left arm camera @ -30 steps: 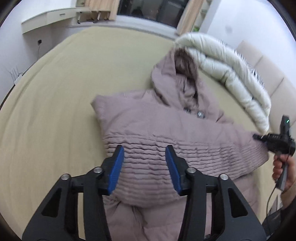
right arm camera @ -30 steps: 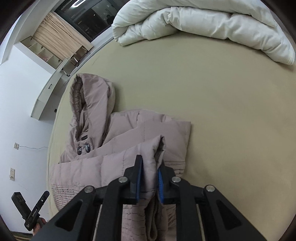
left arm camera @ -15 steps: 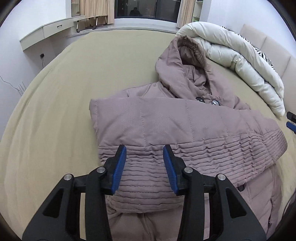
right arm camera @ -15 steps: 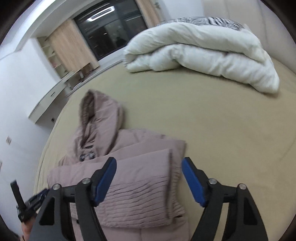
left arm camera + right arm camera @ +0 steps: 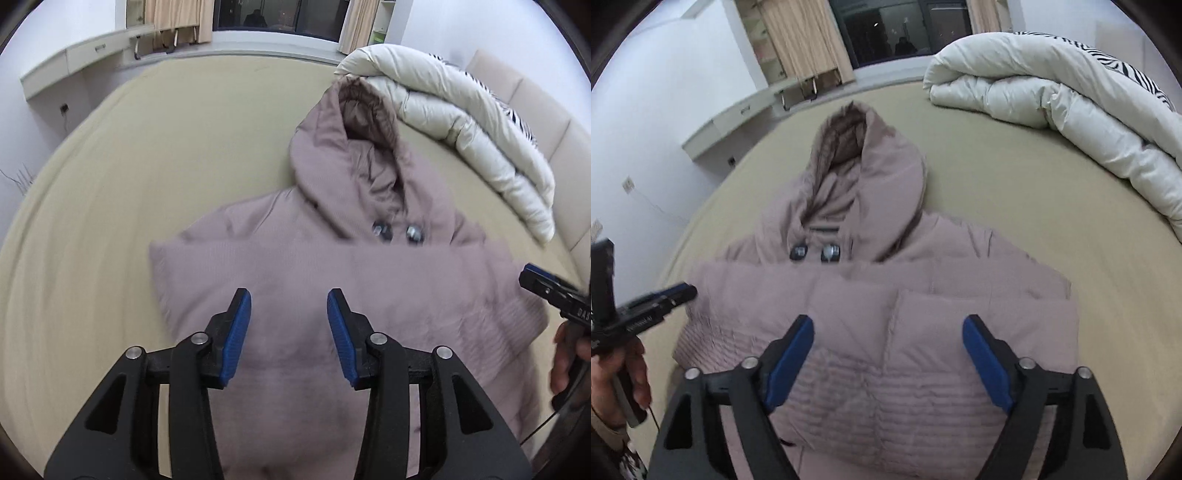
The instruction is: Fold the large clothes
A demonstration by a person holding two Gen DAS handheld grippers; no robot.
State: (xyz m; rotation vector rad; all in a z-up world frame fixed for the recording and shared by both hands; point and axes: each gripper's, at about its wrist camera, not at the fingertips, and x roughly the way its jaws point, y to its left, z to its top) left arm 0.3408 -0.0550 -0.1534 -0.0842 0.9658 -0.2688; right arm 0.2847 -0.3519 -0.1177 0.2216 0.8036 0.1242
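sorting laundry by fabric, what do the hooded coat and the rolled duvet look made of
Hooded coat: looks like a matte mauve woven synthetic shell with padded filling, going by its puffy stitched panels and fine quilted rows. Rolled duvet: seemingly soft cream cotton or microfibre, thickly stuffed, with a zebra-striped reverse. Exact fibres cannot be told.

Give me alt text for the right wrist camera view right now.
A mauve hooded puffer jacket lies on a beige bed, sleeves folded across its front. The right gripper hovers open above it, holding nothing. A rolled white duvet sits behind, and the left gripper shows at the left edge.
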